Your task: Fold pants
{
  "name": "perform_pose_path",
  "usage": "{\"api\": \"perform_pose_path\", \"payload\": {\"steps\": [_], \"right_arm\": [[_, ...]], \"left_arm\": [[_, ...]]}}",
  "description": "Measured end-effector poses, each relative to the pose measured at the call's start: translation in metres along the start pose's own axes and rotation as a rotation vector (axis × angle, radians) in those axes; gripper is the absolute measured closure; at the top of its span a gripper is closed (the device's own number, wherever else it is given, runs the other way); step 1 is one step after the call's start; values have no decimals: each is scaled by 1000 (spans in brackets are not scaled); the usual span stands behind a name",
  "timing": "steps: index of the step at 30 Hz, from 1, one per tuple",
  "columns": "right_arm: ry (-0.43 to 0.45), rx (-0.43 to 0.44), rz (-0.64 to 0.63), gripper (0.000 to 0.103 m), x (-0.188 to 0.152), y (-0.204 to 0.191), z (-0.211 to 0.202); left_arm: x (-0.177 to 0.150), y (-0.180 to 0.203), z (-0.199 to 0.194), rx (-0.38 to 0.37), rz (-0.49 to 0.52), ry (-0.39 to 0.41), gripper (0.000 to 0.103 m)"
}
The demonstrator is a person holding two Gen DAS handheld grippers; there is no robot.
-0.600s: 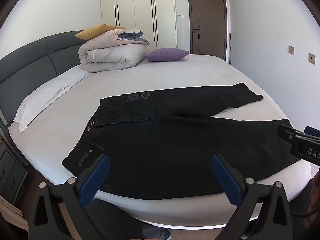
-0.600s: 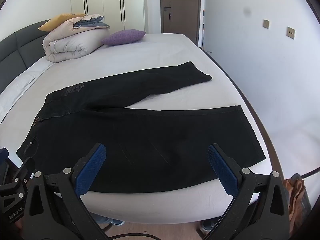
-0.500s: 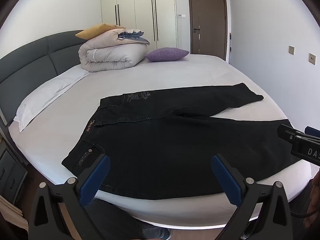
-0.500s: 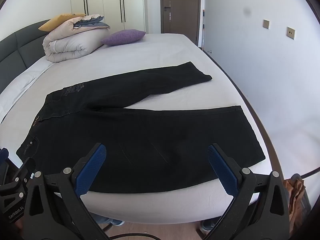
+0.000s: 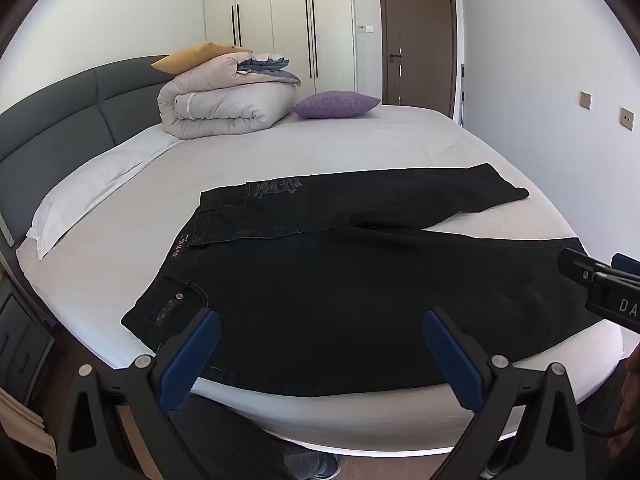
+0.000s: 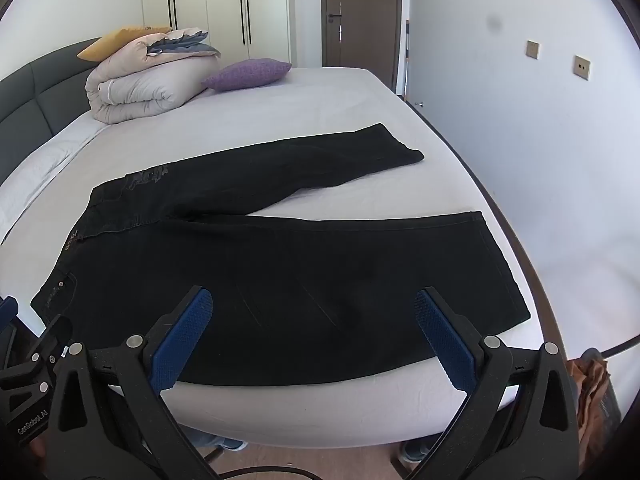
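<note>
Black denim pants [image 5: 360, 280] laid flat on white bed [image 5: 320, 140], legs splayed, unfolded. Left tool [image 5: 320, 354], right tool [image 6: 312, 336] held wide, empty. All folding left.

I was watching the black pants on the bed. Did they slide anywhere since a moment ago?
No. The black pants lie just where they were: the far leg's cuff sits at the same spot on the white bed, and the waistband keeps its place near the near edge.

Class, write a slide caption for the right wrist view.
Open right gripper above black pants spread flat on the bed.
</note>
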State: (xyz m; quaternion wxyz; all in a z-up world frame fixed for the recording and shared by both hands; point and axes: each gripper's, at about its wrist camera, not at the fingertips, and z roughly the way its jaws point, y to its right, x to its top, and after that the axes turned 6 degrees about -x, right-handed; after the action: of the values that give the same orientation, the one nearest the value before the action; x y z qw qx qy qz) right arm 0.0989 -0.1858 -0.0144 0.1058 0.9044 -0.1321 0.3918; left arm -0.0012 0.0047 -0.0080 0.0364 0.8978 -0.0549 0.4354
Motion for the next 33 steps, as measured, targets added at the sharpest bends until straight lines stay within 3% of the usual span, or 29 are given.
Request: {"api": "perform_pose_path", "payload": {"steps": [33], "right_arm": [[5, -29, -30, 0, -6, -7, 9]], "left_arm": [[-5, -7, 16, -4, -57, -76, 0]]}}
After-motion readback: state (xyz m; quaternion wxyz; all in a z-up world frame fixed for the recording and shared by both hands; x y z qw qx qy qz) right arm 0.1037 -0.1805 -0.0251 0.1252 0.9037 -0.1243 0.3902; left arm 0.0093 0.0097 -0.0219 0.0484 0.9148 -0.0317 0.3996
